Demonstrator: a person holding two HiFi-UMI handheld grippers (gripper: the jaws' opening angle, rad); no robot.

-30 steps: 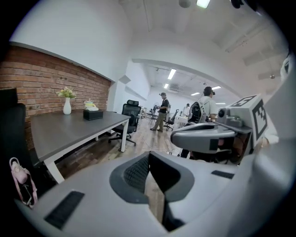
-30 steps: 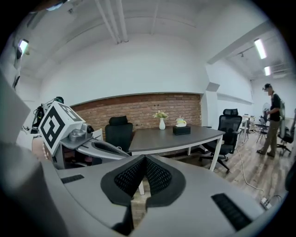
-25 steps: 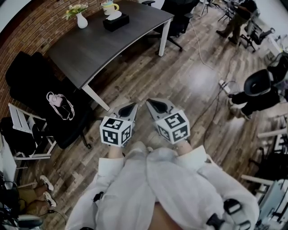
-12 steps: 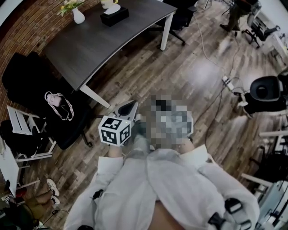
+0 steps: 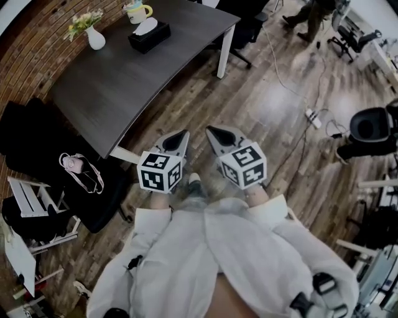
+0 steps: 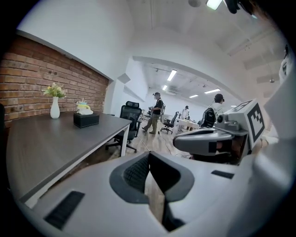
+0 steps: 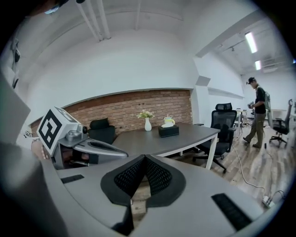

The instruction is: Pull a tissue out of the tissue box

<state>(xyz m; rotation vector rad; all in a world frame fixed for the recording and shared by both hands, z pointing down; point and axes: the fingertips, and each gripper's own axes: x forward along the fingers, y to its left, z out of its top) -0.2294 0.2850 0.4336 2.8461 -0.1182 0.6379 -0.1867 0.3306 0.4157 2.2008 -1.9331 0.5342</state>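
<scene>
The wooden floor (image 5: 267,105) spreads under and ahead of both grippers, which hang over it side by side at the person's front. The dark grey table (image 5: 118,81) lies ahead and to the left of them, its near white leg closest to the left gripper (image 5: 185,132), though neither gripper reaches over the tabletop. A black office chair (image 6: 130,115) stands beyond the table's far corner, ahead of the right gripper (image 5: 210,130). Both grippers are clenched with nothing in them: in each gripper view the two ribbed pads meet at the tips, and only floor shows through the slit behind them. The black tissue box (image 5: 149,36), with a white tissue (image 5: 145,26) standing out of its top, sits at the far end of the table, well apart from both grippers, ahead and left of their jaws. The white vase with flowers (image 5: 94,38) stands left of the box, and a yellow-handled mug (image 5: 138,11) just behind it.
</scene>
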